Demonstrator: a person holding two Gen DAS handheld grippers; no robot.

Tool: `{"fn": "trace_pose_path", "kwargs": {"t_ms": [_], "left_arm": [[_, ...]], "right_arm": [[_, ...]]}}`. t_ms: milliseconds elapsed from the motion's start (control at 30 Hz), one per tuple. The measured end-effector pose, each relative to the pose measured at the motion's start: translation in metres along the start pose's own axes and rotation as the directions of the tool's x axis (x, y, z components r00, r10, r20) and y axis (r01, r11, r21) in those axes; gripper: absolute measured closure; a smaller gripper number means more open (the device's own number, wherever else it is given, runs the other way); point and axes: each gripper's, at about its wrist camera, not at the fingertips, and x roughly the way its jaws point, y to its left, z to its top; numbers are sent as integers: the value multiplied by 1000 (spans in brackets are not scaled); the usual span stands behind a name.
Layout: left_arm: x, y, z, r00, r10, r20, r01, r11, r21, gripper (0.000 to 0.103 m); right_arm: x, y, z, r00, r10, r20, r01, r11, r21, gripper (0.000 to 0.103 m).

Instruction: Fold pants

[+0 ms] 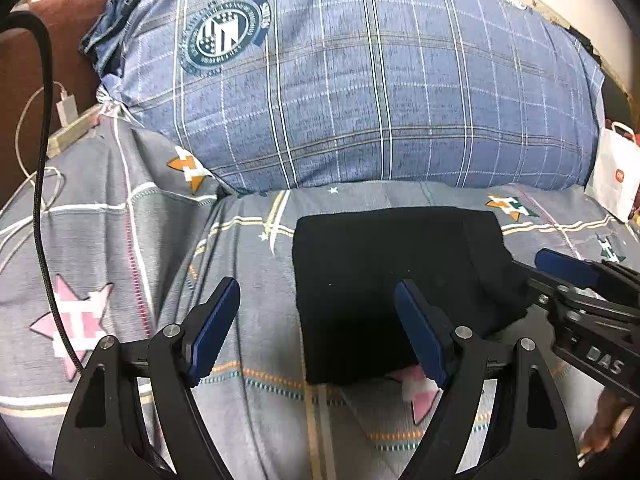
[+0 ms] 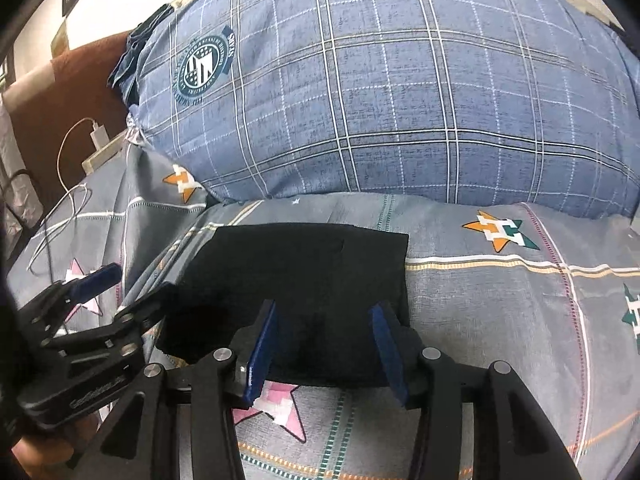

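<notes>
The black pants (image 1: 396,280) lie folded into a compact rectangle on the grey patterned bedsheet (image 1: 256,420); they also show in the right wrist view (image 2: 304,280). My left gripper (image 1: 320,328) is open and empty, its right finger over the pants' near edge, its left finger over bare sheet. My right gripper (image 2: 326,348) is open, its fingers straddling the near edge of the pants without clamping cloth. Each gripper shows at the side of the other's view: the right one (image 1: 576,280) and the left one (image 2: 92,292).
A big blue plaid pillow (image 1: 360,80) fills the back of the bed. A white charger and cable (image 1: 66,106) and a black cable (image 1: 44,160) lie at the left edge. A white paper bag (image 1: 614,172) stands at the right.
</notes>
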Motion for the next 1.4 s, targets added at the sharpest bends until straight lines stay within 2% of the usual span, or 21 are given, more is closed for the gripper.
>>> {"fn": "trace_pose_path", "kwargs": {"t_ms": [233,433,600,833,1033,1400], "left_arm": [[-19,7,-3,1000,-3,8,3,999,-36,23],[-34,1,-4,999,1,35,0,1000,-24,23],[-46,-9,-8,996,54,70,-55,998,18,23],[-48,-11,-10,995,79,61,-81,996,25,23],[-49,-6,-9,997,48,66,-48,999,-11,23],[-45,-4,-11,997,50,59,-50,999,-8,23]], "right_arm": [[-11,8,-3,1000,-4,13,4,1000,17,56],[-21,12,-6,1000,-4,12,4,1000,12,55],[-28,15,-10,1000,-2,11,2,1000,6,55],[-32,11,-11,1000,-1,8,1,1000,13,55],[-30,9,-13,1000,2,-6,-2,1000,15,55],[-29,12,-15,1000,7,-15,-7,1000,6,55]]}}
